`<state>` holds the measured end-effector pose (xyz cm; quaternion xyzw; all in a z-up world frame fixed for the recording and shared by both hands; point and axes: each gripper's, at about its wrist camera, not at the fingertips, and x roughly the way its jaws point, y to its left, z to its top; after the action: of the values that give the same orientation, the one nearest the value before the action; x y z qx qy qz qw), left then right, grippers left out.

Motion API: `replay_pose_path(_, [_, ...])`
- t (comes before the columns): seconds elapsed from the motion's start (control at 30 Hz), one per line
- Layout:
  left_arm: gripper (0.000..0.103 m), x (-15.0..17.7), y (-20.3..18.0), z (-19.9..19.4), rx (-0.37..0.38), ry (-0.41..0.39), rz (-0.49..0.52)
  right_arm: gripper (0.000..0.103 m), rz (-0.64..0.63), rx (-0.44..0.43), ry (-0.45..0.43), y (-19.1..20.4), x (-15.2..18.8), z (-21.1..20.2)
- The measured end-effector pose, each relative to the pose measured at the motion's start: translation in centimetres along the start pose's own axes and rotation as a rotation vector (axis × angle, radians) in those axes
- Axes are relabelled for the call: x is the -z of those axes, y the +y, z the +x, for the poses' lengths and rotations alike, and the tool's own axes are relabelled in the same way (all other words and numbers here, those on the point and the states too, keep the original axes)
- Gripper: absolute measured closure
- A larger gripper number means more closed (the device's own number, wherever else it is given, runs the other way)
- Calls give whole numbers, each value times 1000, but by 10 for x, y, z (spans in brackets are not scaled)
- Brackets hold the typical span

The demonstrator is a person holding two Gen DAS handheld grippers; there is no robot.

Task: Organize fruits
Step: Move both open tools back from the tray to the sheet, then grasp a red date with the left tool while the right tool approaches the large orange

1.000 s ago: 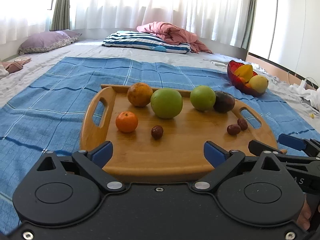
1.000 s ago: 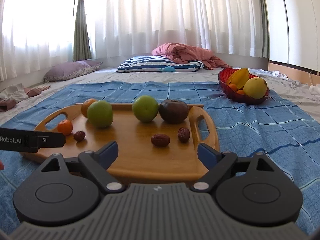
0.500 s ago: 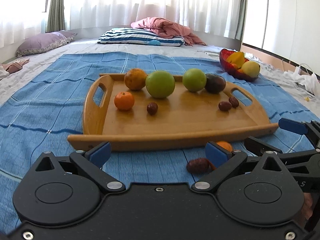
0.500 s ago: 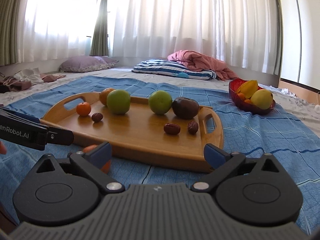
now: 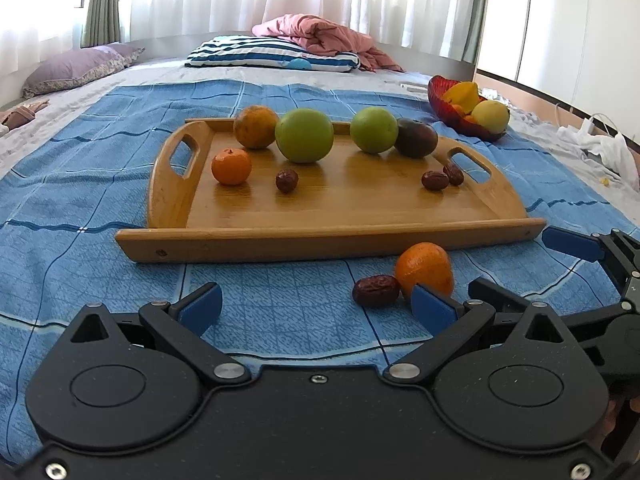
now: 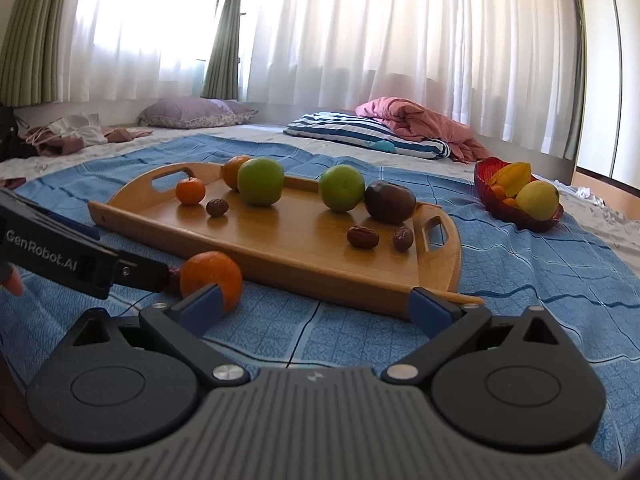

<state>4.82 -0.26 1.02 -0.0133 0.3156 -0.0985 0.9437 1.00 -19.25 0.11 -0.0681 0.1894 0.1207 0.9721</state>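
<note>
Fruits are mostly gathered on the wooden tray (image 5: 320, 236), but a small orange mandarin (image 5: 424, 266) and wrinkled brown date (image 5: 376, 290) are left near it, both grippers (image 5: 316, 306) (image 6: 316, 306) released.

My left gripper (image 5: 316, 308) is black with blue pads and silver screws; my right gripper (image 6: 316, 306) adds a ribbed grey housing. White "GenRobot.AI" lettering marks one arm.
</note>
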Motion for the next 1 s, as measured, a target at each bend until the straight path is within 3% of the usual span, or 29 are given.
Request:
replay_pose_path(0.23, [3,0,-6,6,3,0,-3,0,-19,-5,17,4,4,2])
replay_pose_path(0.4, [10,-1,-10,14,5,42,-3,0,-32,-13,24,7,5,3])
replay_pose_path(0.53, [28,1,-20,14,-11,35,51,0,-54,-12,27,11,5,5])
replay_pose_path(0.7, [48,-1,-19,12,-7,35,37,0,-61,-21,24,16,5,6])
replay_pose_path(0.77, [59,-1,-19,10,-1,33,40,0,-59,-22,23,16,5,7])
replay_pose_path(0.83, [78,-1,-18,9,-8,29,42,0,-56,-23,23,17,4,8])
replay_pose_path(0.9, [83,-2,-15,7,-10,25,24,0,-49,-22,26,18,3,9])
replay_pose_path(1.0, [84,-2,-8,4,-15,22,11,0,-34,-22,32,18,1,11])
